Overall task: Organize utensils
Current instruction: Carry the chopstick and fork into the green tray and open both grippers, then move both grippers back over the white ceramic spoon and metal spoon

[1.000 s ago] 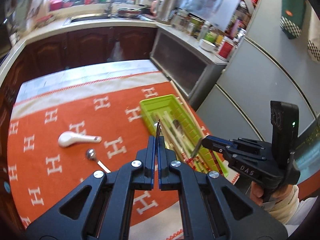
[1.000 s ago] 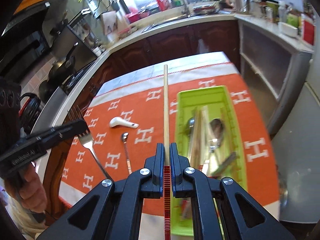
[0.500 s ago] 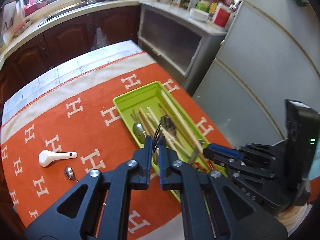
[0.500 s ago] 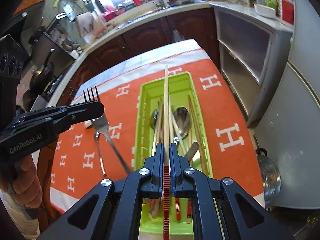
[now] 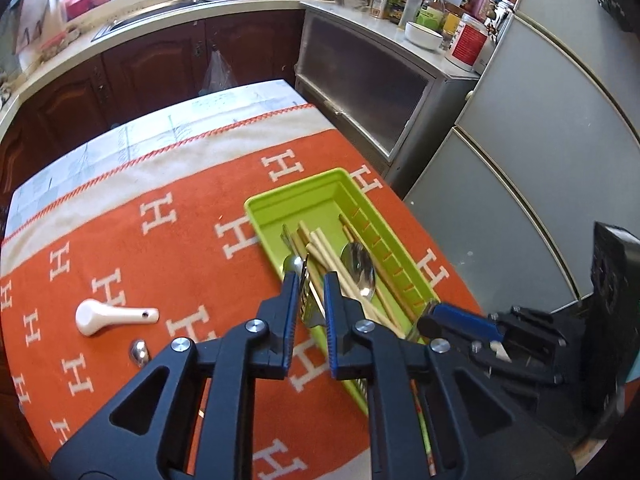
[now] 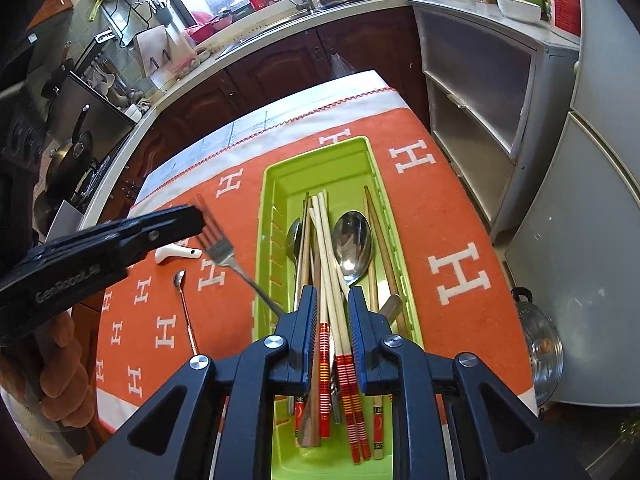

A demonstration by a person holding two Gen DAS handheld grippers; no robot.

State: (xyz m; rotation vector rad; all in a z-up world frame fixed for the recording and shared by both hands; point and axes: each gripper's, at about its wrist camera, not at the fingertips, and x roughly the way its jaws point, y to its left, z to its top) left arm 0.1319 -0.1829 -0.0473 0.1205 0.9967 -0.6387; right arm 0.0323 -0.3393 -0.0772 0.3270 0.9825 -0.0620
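While our two hand-held grippers hang over the near end of the green tray (image 6: 320, 168), both sets of jaws are opening. Lowest in the right wrist view, the right hand-held gripper (image 6: 333, 300) stands parted above the tray, its pads clear of the pale chopstick (image 6: 325, 248) that lies between them among the other red-banded chopsticks — released, we judge, and resting in the tray. Just beyond, a large metal spoon (image 6: 353, 244) lies bowl up in the middle of the tray, with a smaller one at the left wall.

At the left of that view, the left hand-held gripper (image 6: 200, 216) reaches in from the frame edge, held by a person's hand (image 6: 60, 364). A fork (image 6: 224, 250) slants from its tip down to the tray's left rim; whether the pads press on the tines we cannot tell from here. In the left wrist view the fork sits edge-on between the slightly spread fingers, with a gap showing on either side.

Farther left on the orange H-patterned cloth (image 5: 160, 248) that covers the counter, a thin metal spoon (image 6: 185, 308) and a white ceramic spoon (image 5: 114, 315) lie apart from the tray. Beyond the cloth — at the top of both frames — runs the kitchen sink (image 5: 160, 12) under a window.
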